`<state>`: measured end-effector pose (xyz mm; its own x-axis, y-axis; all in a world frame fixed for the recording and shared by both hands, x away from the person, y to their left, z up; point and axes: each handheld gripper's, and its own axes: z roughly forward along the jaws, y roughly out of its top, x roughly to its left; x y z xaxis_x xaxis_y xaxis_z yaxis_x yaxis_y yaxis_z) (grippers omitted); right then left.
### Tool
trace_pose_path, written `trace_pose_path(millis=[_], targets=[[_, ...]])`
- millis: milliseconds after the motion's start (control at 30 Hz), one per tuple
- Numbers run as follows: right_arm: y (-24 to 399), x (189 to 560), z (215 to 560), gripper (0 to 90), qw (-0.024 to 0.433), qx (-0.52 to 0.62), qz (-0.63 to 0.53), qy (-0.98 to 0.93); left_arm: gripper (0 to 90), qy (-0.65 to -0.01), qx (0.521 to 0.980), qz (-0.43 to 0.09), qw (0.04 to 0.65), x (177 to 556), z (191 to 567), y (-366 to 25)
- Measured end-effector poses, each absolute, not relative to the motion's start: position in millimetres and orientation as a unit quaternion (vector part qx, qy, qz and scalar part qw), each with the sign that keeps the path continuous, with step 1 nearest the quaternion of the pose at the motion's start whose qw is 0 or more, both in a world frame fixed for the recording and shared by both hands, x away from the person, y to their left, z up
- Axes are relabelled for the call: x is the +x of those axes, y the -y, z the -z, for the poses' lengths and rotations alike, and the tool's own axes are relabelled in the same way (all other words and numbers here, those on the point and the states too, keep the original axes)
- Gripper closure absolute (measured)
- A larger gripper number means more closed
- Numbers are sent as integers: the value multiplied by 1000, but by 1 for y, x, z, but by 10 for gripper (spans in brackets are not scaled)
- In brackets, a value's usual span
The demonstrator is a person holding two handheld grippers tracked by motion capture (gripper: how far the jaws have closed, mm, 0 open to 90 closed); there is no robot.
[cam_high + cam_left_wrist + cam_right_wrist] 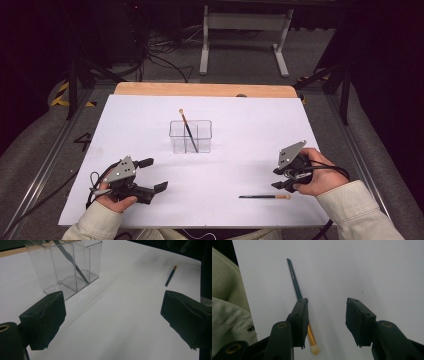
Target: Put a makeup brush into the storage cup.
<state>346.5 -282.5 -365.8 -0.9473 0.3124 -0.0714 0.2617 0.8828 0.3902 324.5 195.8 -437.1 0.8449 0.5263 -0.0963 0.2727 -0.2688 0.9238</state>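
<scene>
A clear plastic organizer [190, 136] with several compartments stands mid-table, and a dark-handled brush [188, 128] leans in it. A second brush [265, 196], teal handle with a gold ferrule and pale bristles, lies flat near the front right. My right gripper [276, 179] hovers just above its bristle end. In the right gripper view the jaws of the right gripper [326, 312] stand apart with bare table between them, and the brush [294, 280] runs under the left jaw. My left gripper [154, 174] rests at the front left, wide open and holding nothing.
The white sheet [150, 120] covers the table, with a wooden edge [200, 89] at the back. In the left gripper view the organizer [90, 255] is ahead on the left and the lying brush [171, 275] far to the right. A pale sleeve [227, 302] borders the right gripper view.
</scene>
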Motion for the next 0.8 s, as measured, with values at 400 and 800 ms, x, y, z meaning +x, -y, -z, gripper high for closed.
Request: trace_pose_path(millis=[400, 800], targets=[[280, 347, 377, 552, 51, 141, -162, -975, 62, -261, 785, -123, 548, 326, 438, -198], [275, 344, 385, 581, 34, 129, -129, -983, 41, -263, 785, -134, 545, 326, 439, -197]])
